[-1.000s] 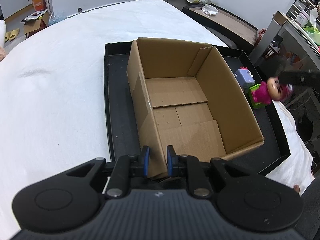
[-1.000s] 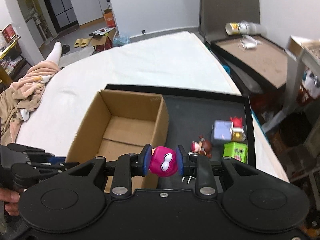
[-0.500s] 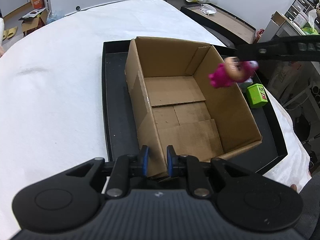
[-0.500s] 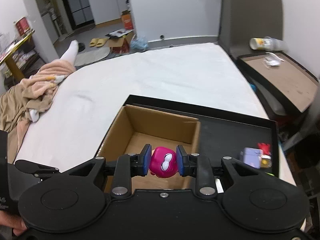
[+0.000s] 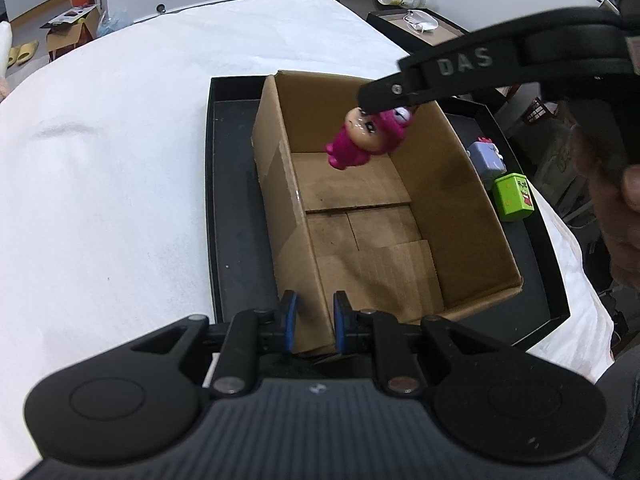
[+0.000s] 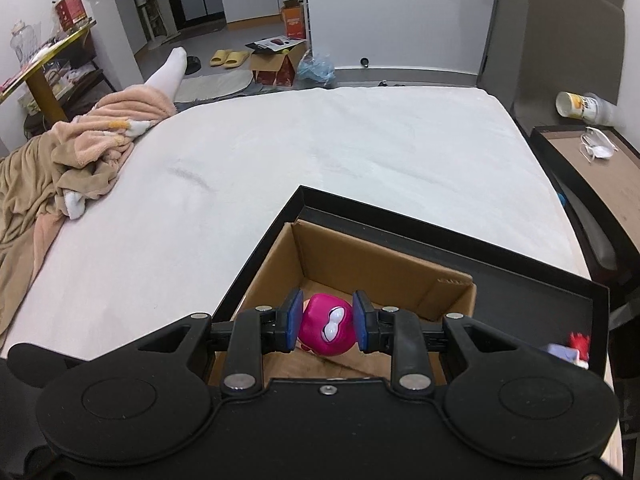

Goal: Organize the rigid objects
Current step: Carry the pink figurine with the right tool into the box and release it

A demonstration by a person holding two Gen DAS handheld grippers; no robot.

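An open cardboard box stands in a black tray on the white bed. My left gripper is shut on the box's near corner wall. My right gripper is shut on a pink toy figure by its head. In the left wrist view the figure hangs tilted above the far part of the box's inside. The box is empty. A lilac toy and a green cube sit in the tray to the right of the box.
A wooden bedside table with a cup and a mask stands to the right of the bed. A beige blanket lies at the bed's left edge. Boxes and slippers lie on the floor beyond.
My right gripper has carried the pink figure leftward from beside the box to over its far inside. My left gripper has kept its hold on the box corner.
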